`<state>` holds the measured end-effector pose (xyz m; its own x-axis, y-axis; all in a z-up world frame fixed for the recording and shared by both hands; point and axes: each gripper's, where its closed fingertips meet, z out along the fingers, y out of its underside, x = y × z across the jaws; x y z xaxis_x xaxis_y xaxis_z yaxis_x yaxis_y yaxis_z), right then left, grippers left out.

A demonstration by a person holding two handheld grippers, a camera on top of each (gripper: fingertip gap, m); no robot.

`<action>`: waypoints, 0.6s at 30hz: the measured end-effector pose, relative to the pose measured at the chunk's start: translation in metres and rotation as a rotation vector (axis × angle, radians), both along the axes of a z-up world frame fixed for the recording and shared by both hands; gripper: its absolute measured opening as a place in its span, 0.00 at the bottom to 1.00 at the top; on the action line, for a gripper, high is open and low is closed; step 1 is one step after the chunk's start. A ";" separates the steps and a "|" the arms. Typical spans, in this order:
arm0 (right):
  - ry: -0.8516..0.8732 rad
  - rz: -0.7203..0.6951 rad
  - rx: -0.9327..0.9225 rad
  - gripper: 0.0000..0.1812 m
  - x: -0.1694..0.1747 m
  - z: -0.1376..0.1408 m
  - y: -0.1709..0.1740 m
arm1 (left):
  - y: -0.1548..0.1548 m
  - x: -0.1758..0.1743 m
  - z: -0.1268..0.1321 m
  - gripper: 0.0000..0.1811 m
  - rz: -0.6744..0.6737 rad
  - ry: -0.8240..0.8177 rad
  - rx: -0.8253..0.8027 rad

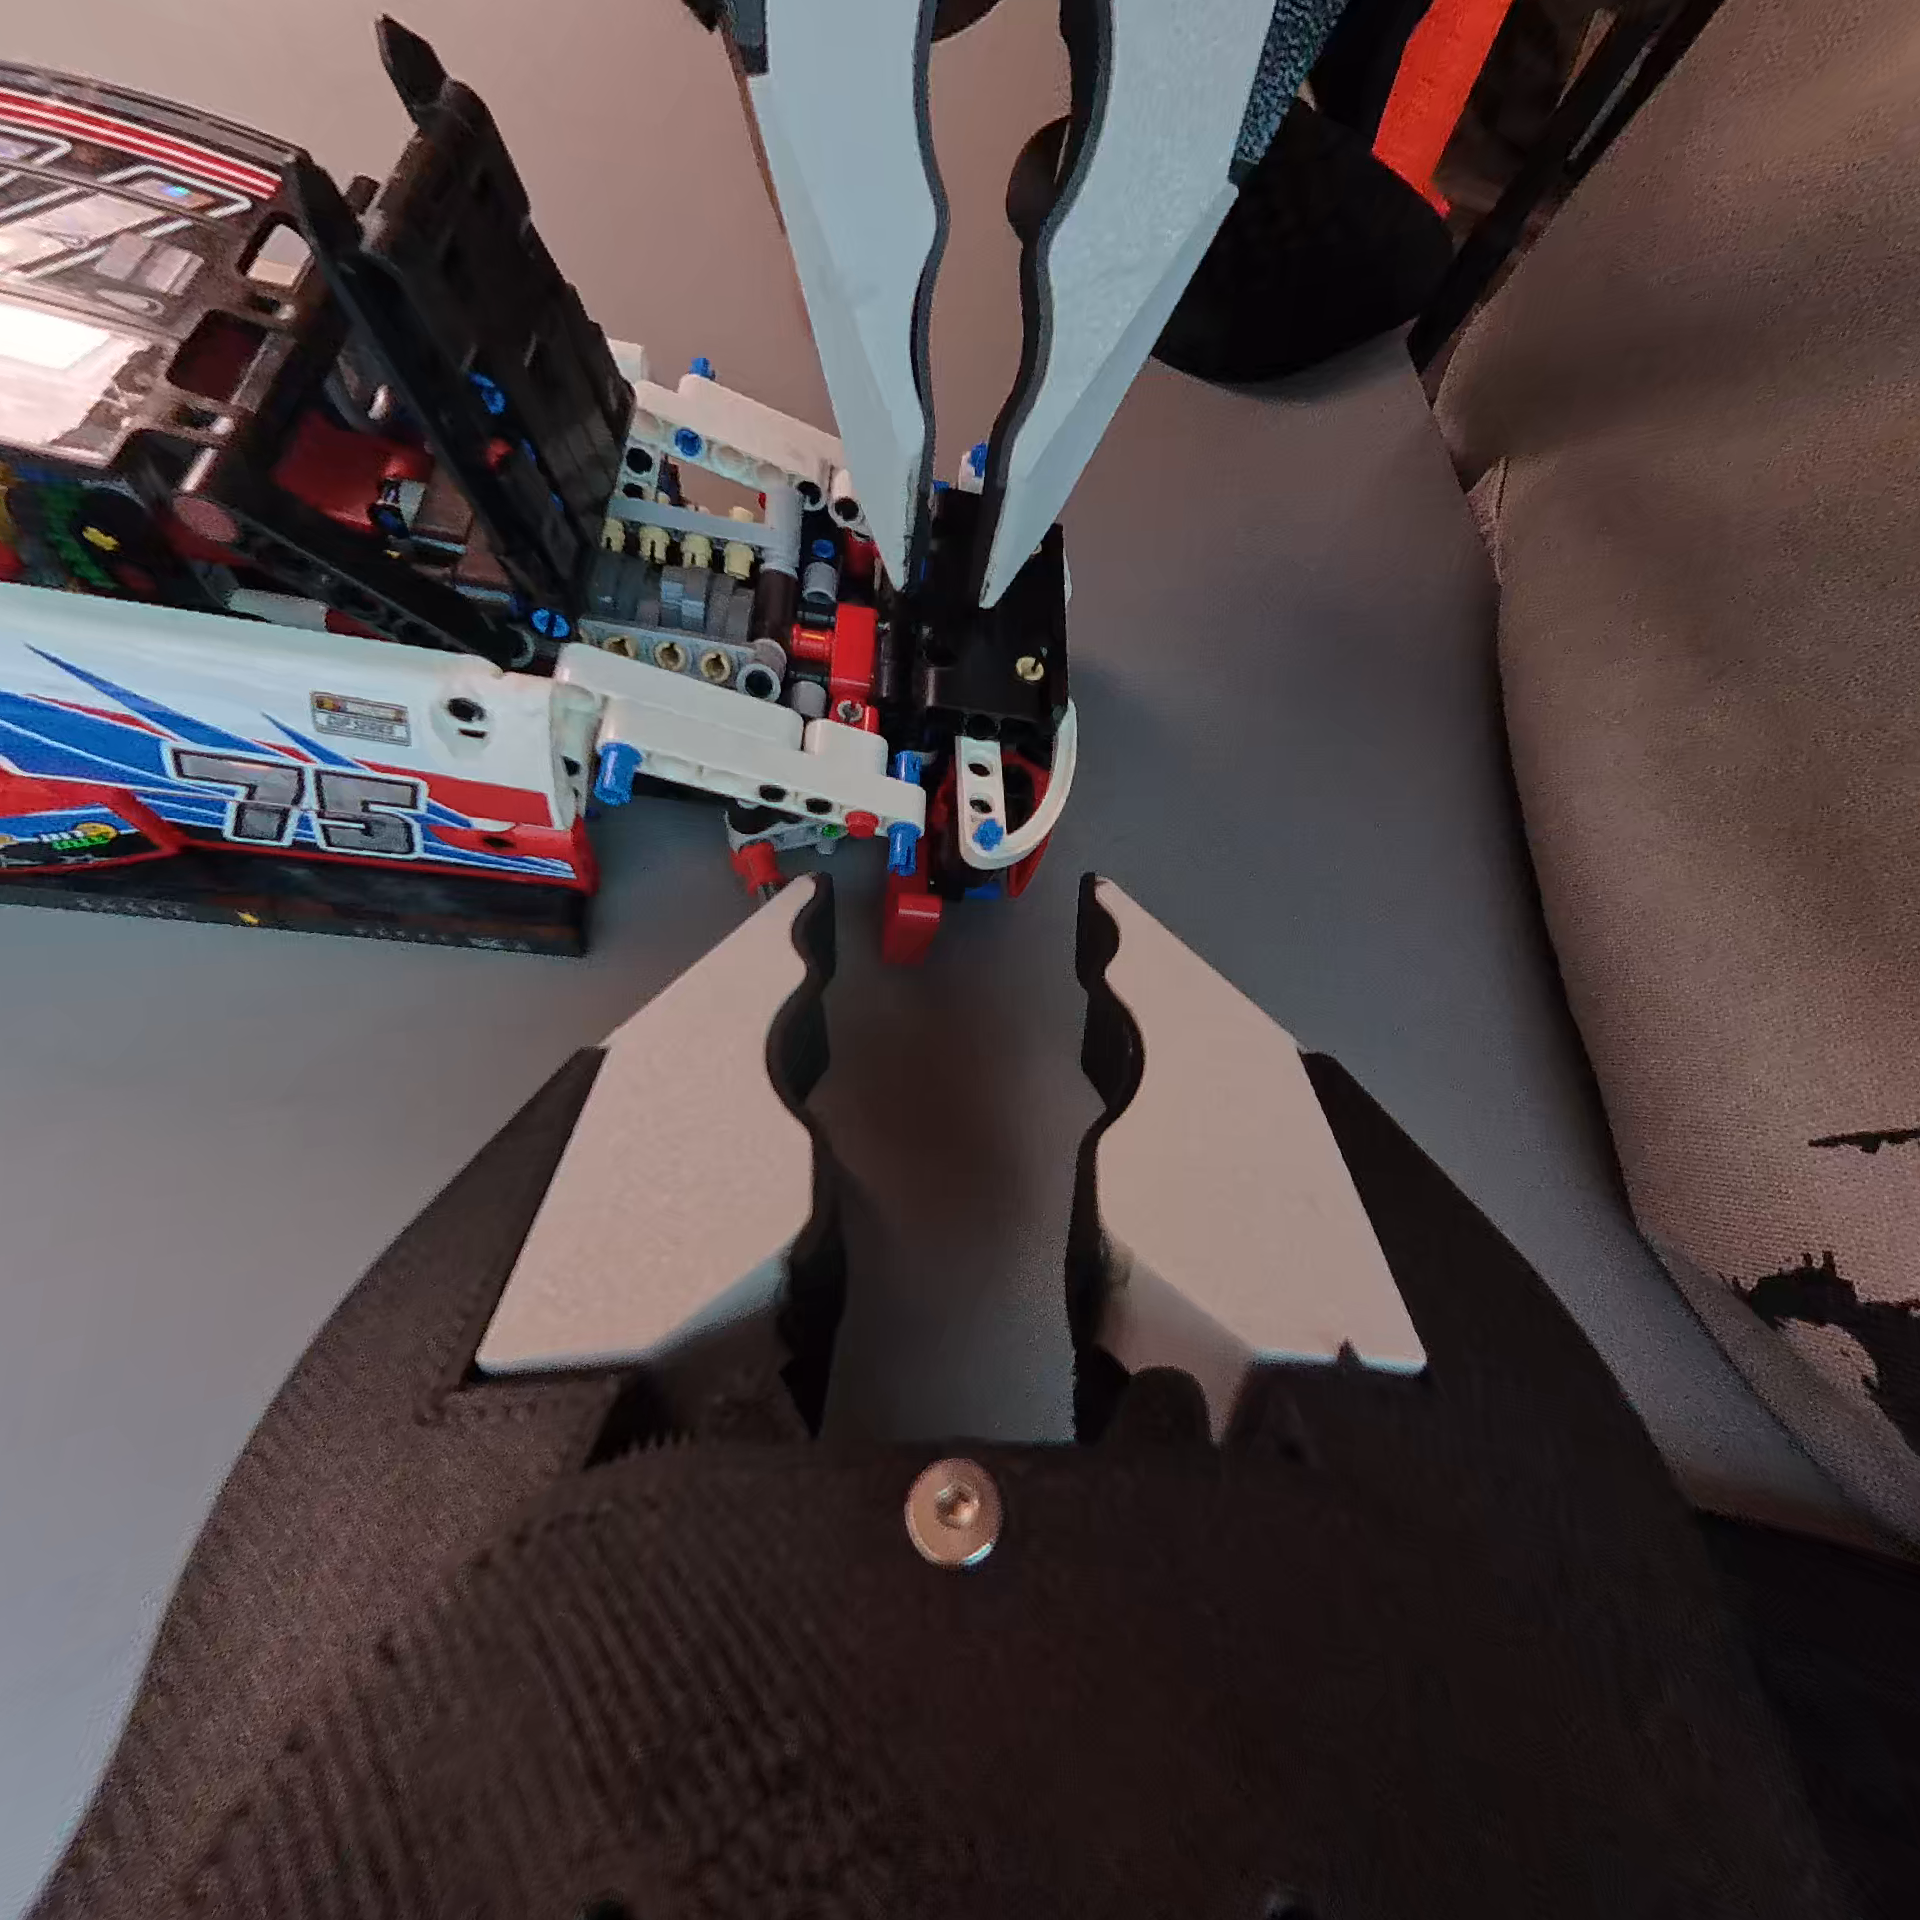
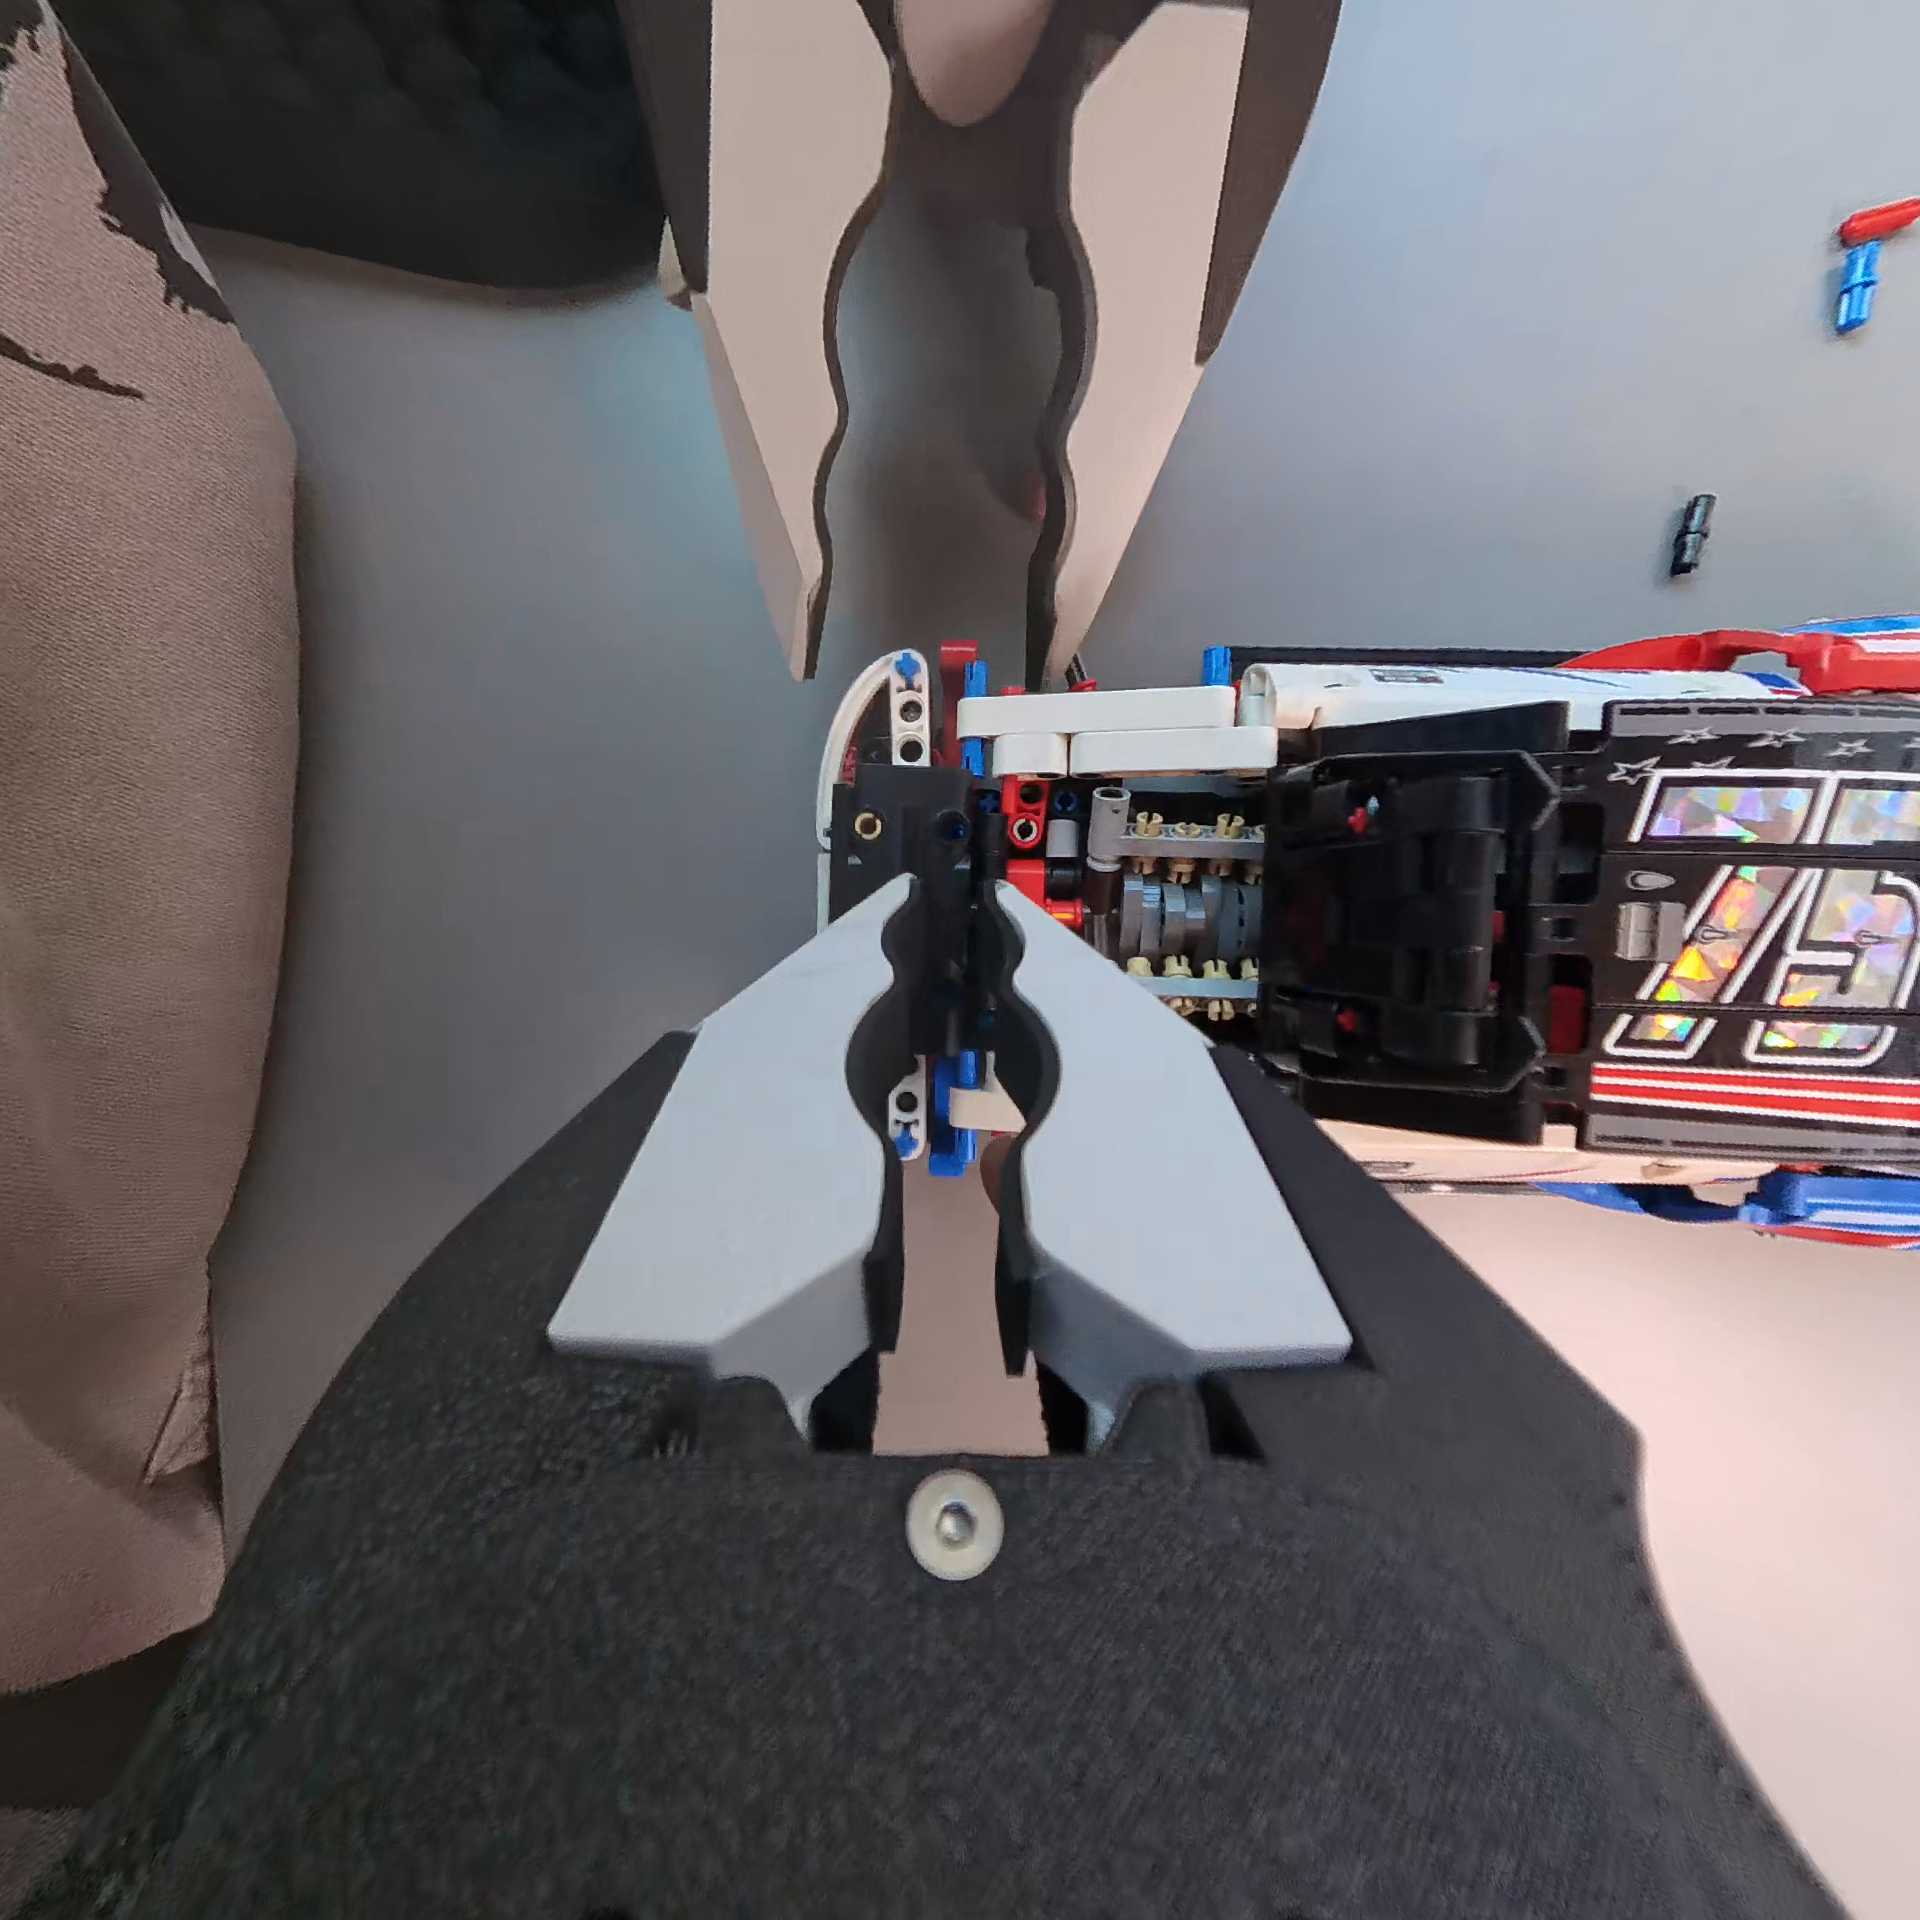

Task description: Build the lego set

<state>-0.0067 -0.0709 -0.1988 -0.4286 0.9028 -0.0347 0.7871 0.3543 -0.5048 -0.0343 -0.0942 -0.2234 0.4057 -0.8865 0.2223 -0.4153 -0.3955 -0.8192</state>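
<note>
A: Where is the toy car [image 1: 312, 665]?

B: On the grey tabletop [image 1: 260, 1143], just ahead and to the left of the left gripper [image 1: 954, 894]. Its open front end, with grey gears and tan pegs showing, sits nearest that gripper's tips. The rear runs off the picture's left edge, so the whole length is not visible.

A: And the left gripper's state?

B: Its jaws stand moderately apart with bare tabletop between them, holding nothing. The tips are just short of the car's nose, near a small red piece [image 1: 912, 920].

A: The right gripper [image 2: 954, 894]?

B: Closed narrowly on the black block [image 2: 935, 831] at the car's front end. The block fills the gap between the fingers, and white and blue parts show lower in that gap. How the block joins the frame is hidden behind the fingers.

A: Anything else?

B: Far right of the right gripper lie a loose blue and red piece [image 2: 1865, 260], partly cut by the edge, and a small black peg [image 2: 1691, 535]. Beige fabric [image 2: 114, 831] with dark marks lies at its left; what it belongs to is unclear.
</note>
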 end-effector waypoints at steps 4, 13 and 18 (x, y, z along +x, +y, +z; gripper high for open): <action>0.037 -0.028 0.008 0.07 0.002 0.013 -0.003 | 0.004 0.004 0.001 0.24 0.048 -0.031 -0.036; -0.013 -0.040 0.099 0.08 0.008 -0.001 -0.007 | 0.005 0.008 0.001 0.20 0.066 -0.043 -0.054; -0.068 -0.014 0.062 0.04 0.008 -0.002 -0.007 | 0.004 0.008 0.002 0.18 0.061 -0.059 -0.075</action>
<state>0.0017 -0.0777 -0.2009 -0.4143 0.9101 -0.0072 0.8241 0.3717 -0.4275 -0.0264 -0.0899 -0.2215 0.4426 -0.8405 0.3127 -0.3405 -0.4801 -0.8085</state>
